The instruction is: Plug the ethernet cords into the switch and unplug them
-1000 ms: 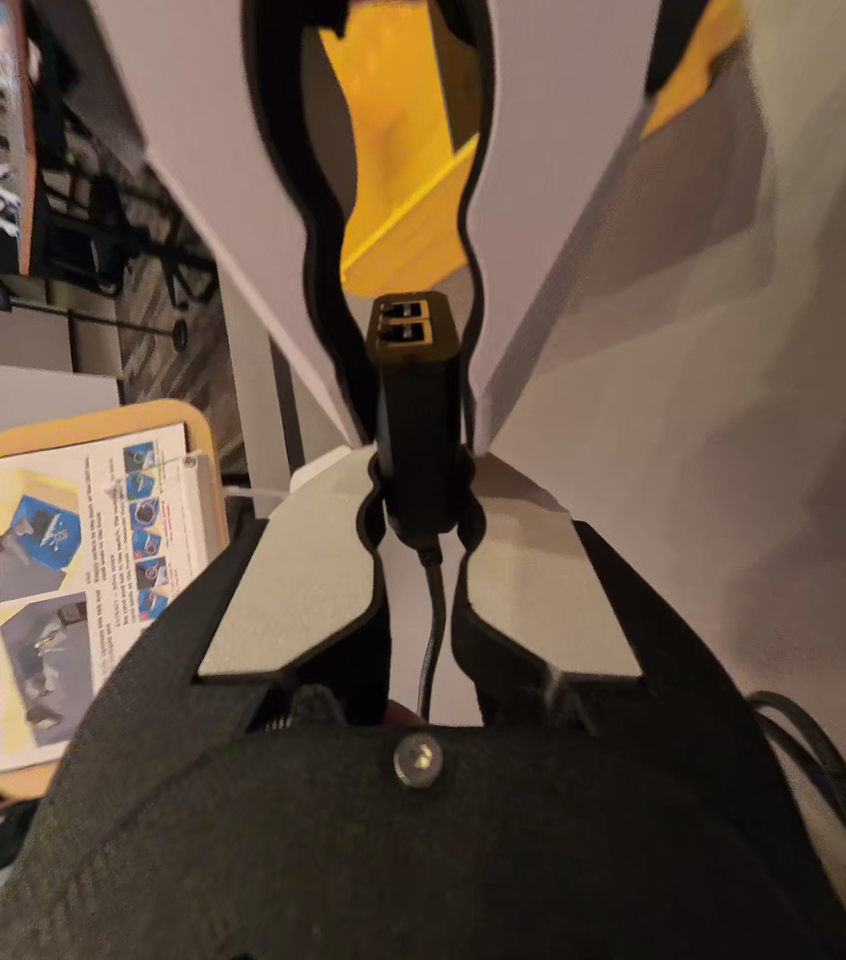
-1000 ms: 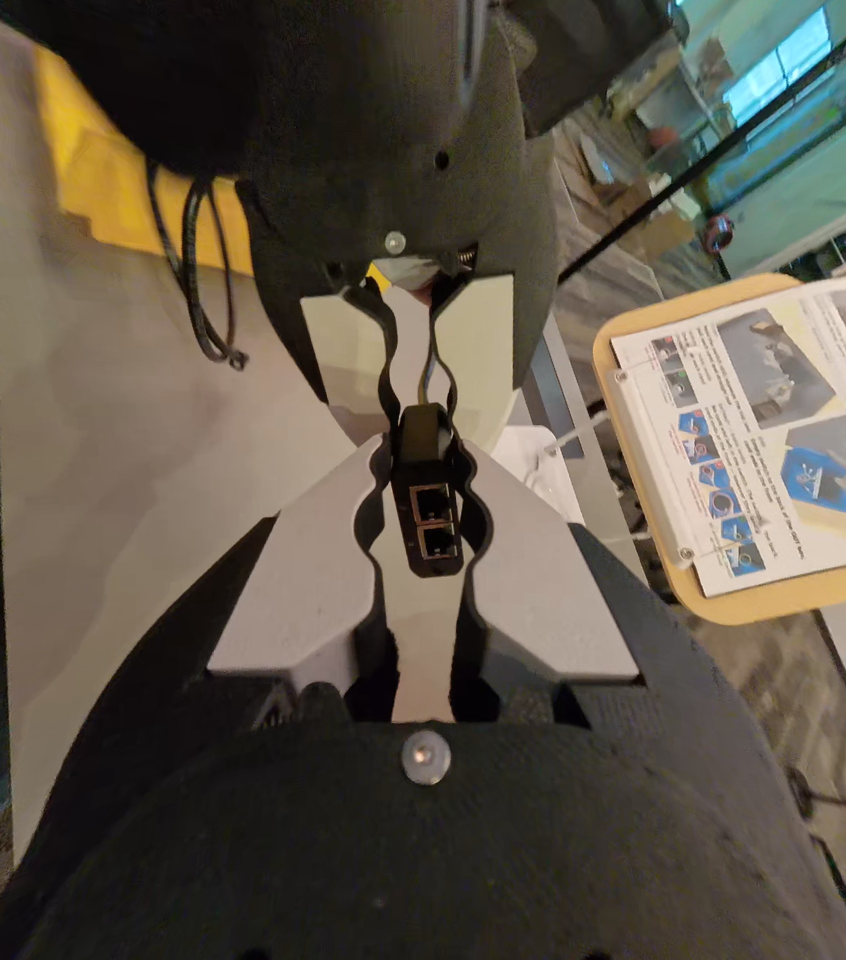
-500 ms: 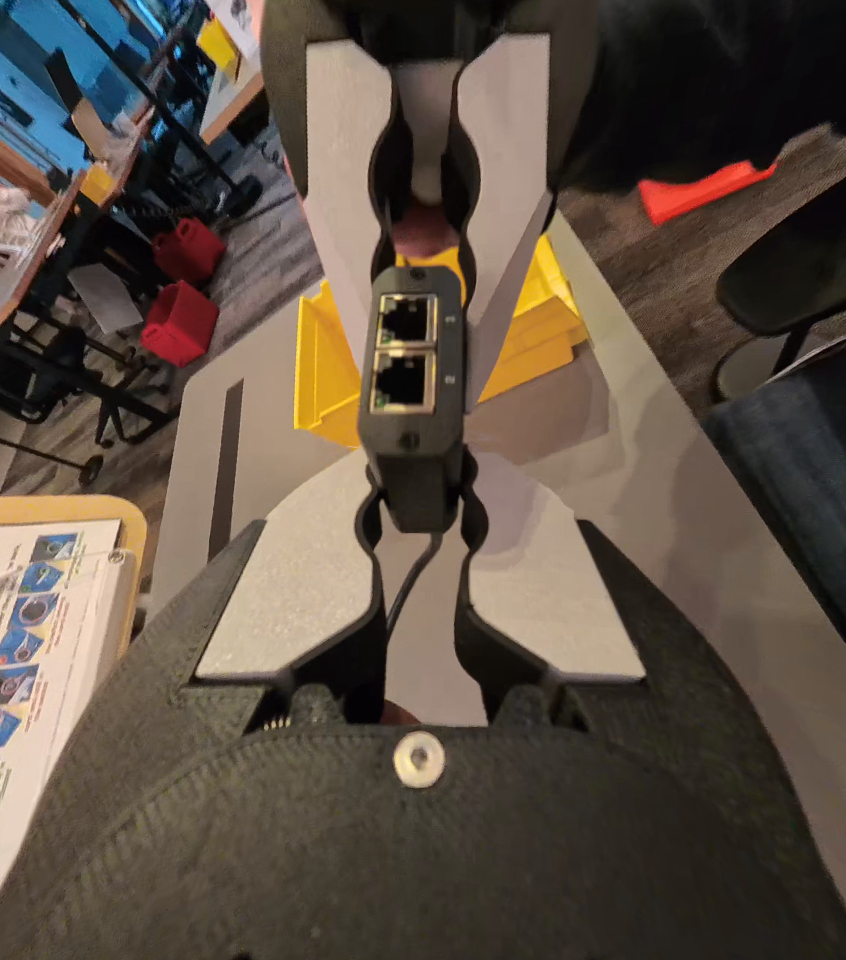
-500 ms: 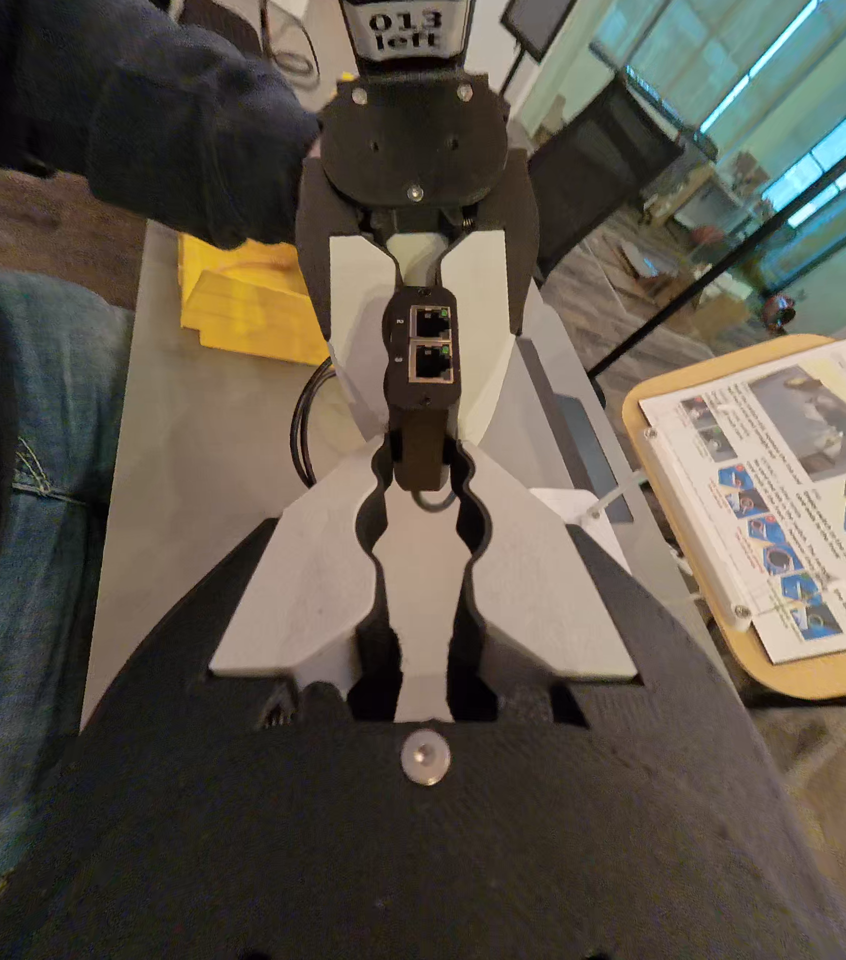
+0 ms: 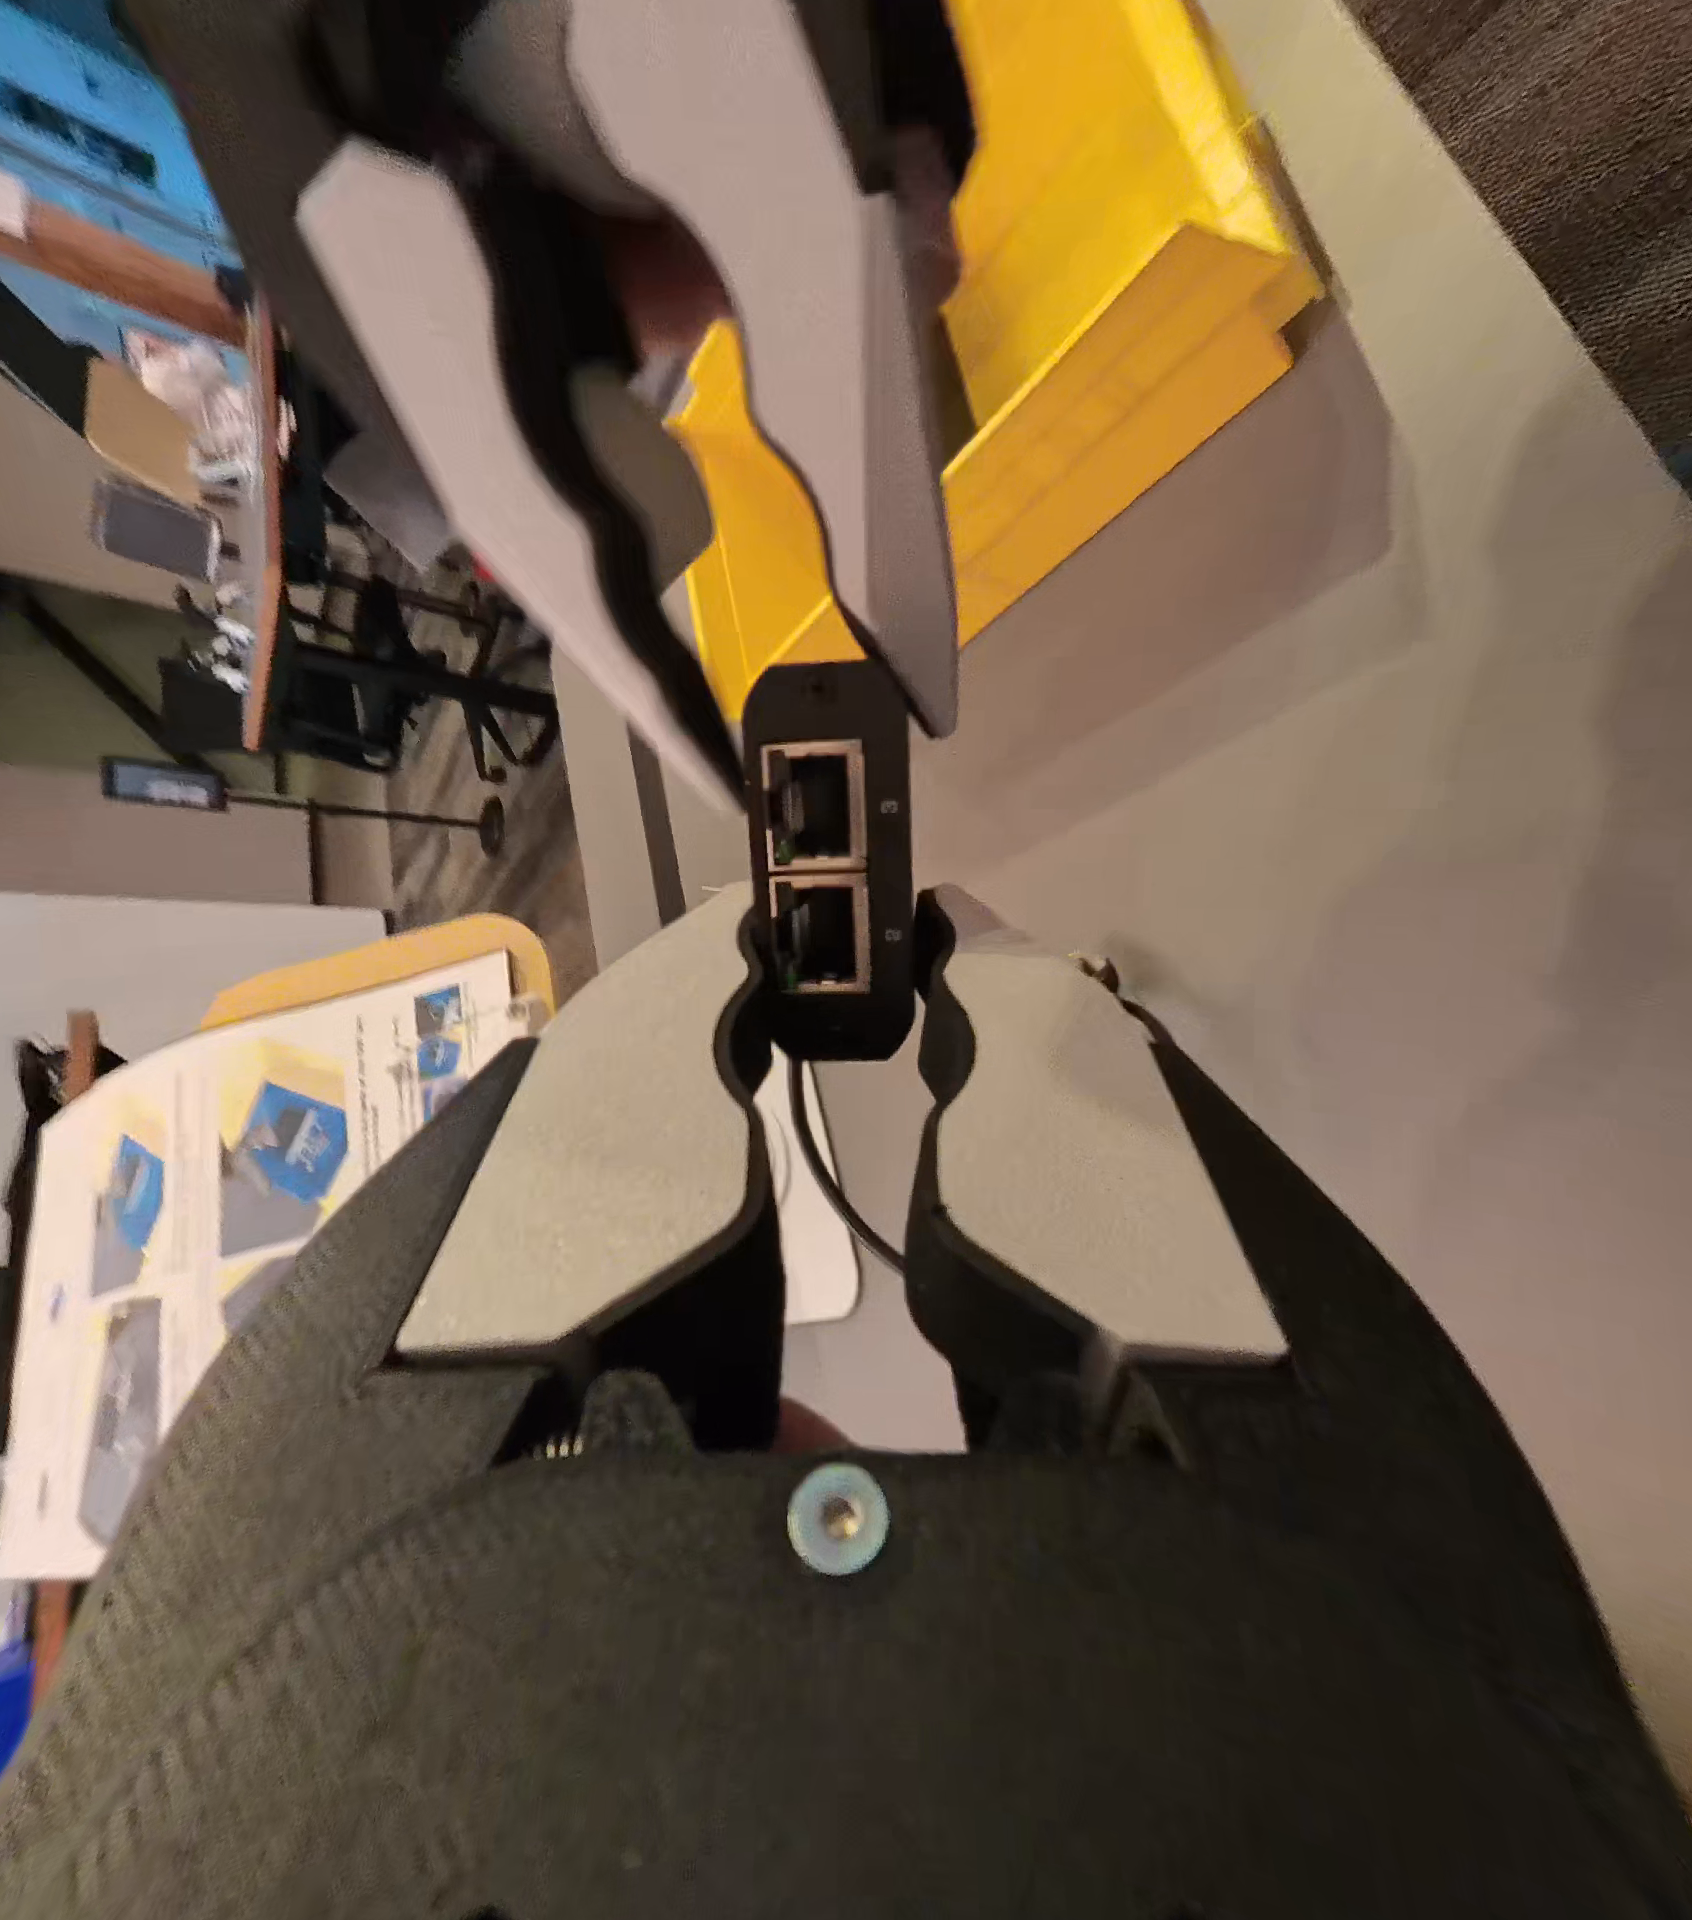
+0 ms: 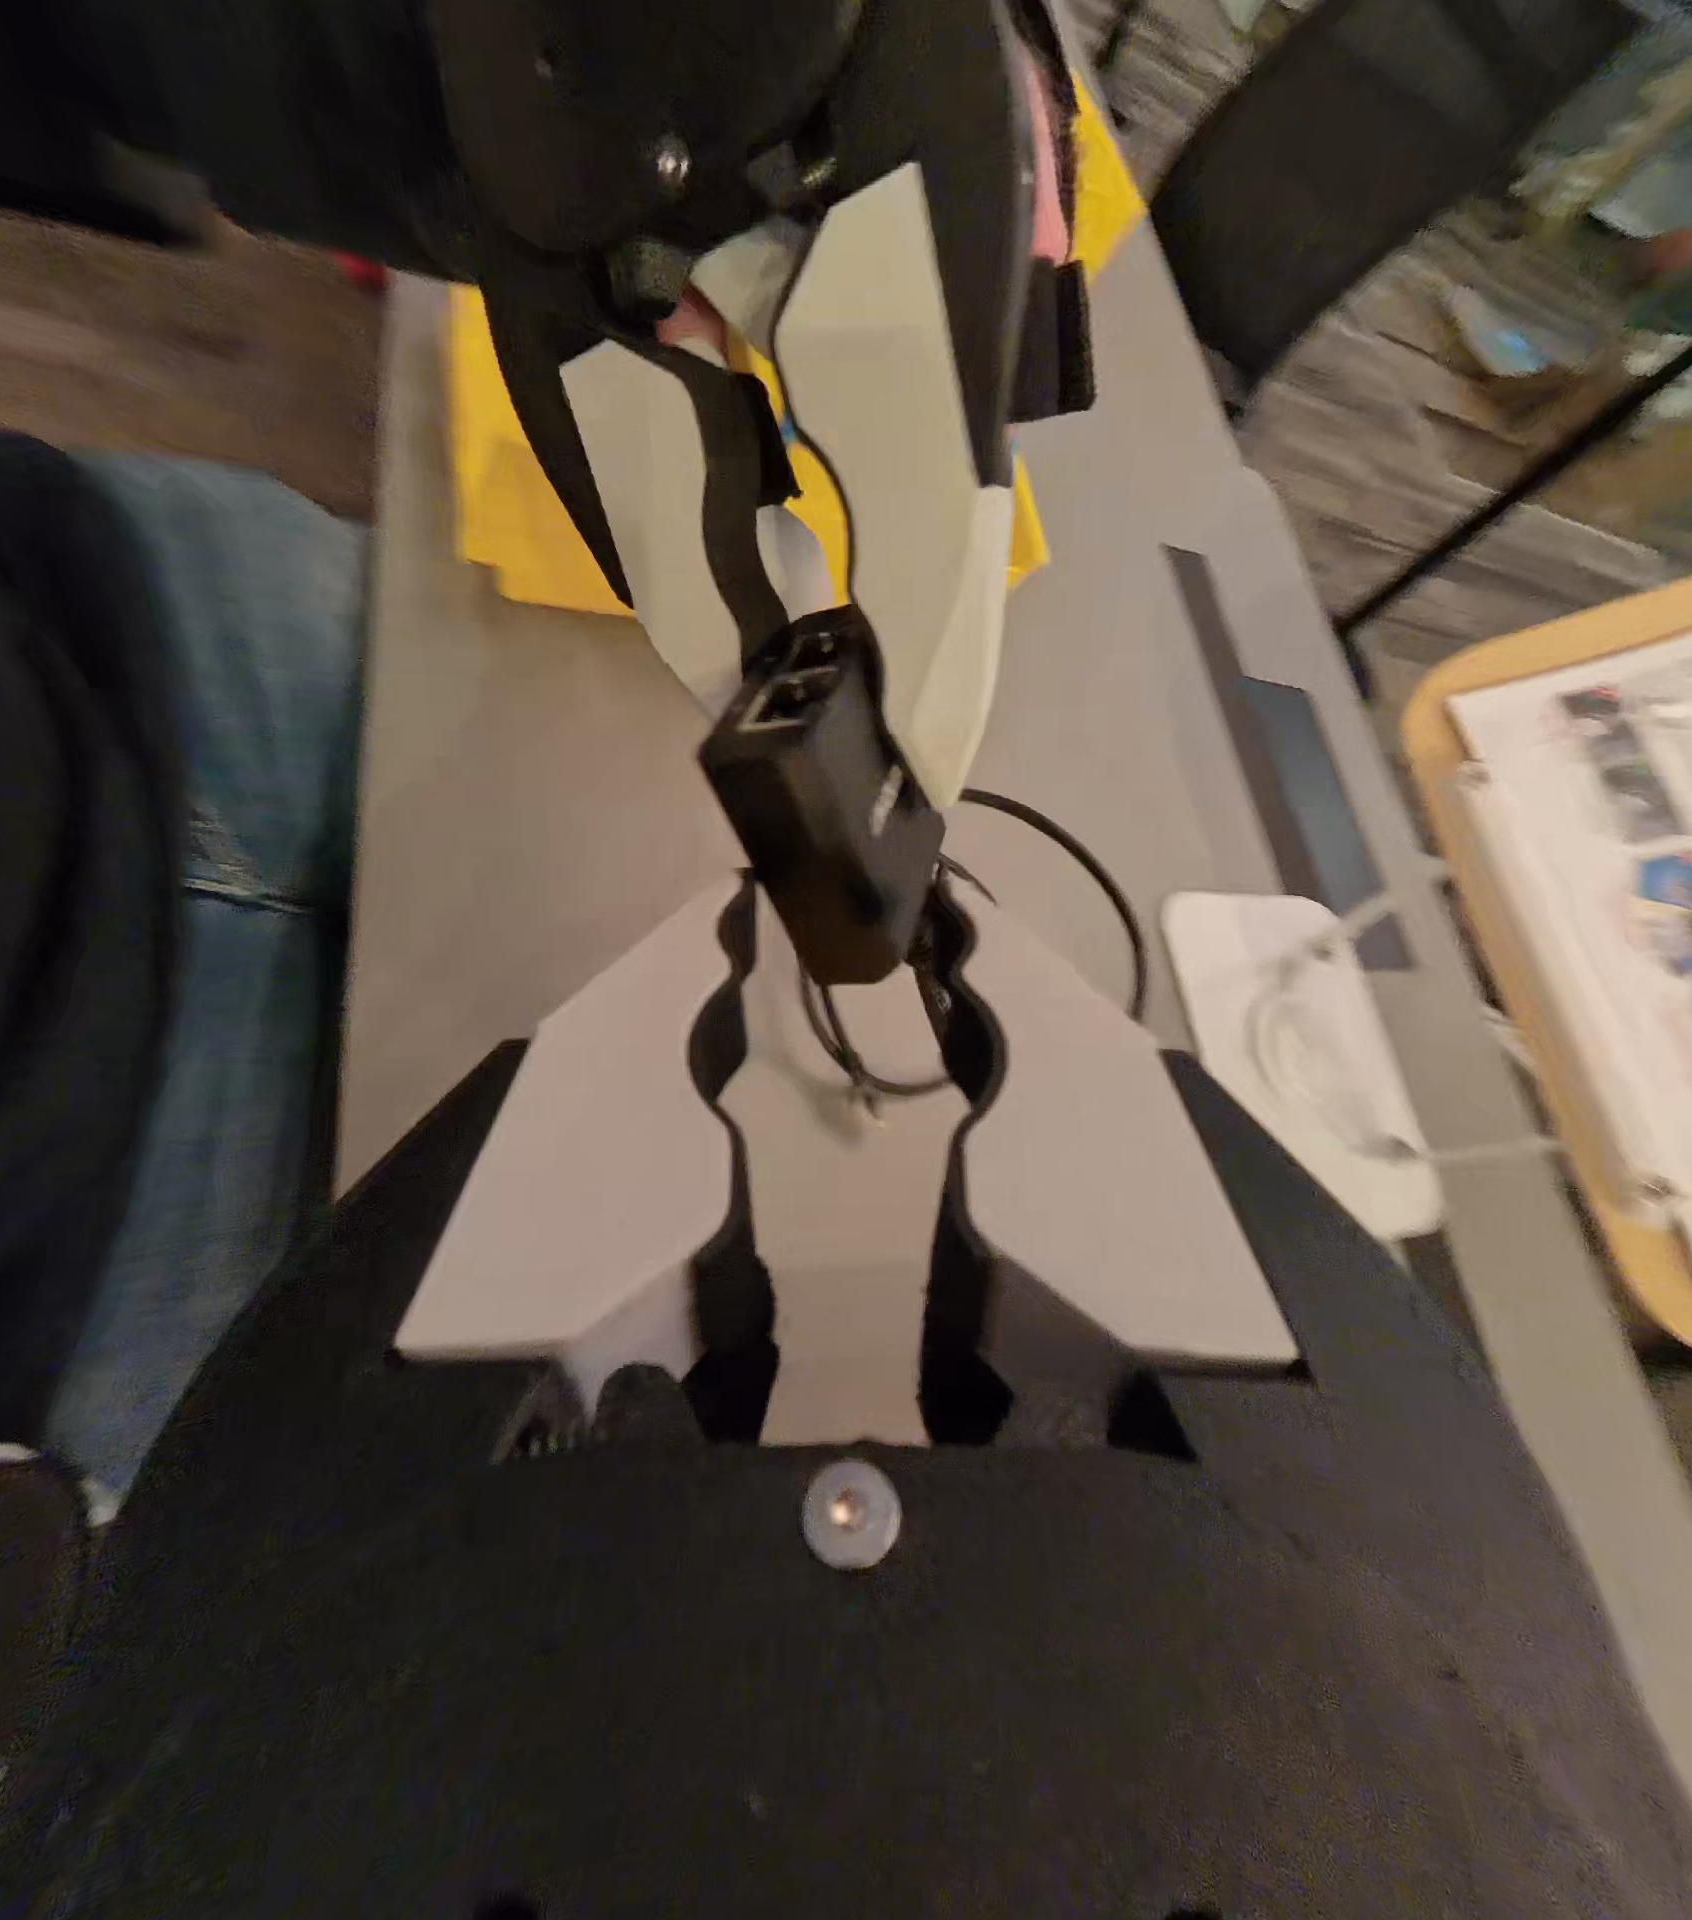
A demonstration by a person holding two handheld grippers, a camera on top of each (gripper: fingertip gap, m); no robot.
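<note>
A small black switch (image 5: 826,862) with two empty ports sits between the tips of my left gripper (image 5: 837,909), which is shut on its lower part above the grey table (image 5: 1341,935). In the right wrist view the switch (image 6: 821,821) hangs tilted, its cable end between the tips of my right gripper (image 6: 852,920). The right jaws stand a little apart and do not clamp it. The right gripper's fingers (image 5: 899,468) flank the switch's top in the left wrist view. A thin black cable (image 6: 1091,883) loops from the switch's end. No cord sits in either port.
Yellow bins (image 5: 1112,416) lie on the table behind the grippers. A wooden board with a printed sheet (image 6: 1600,935) stands beside the table, with a white pad (image 6: 1289,1039) next to it. A person's leg in jeans (image 6: 229,831) is along the table's other side.
Both grippers have swung and the views have turned. The switch now hangs tilted instead of straight. My right jaws stand slightly wider than before. The left keeps its hold.
</note>
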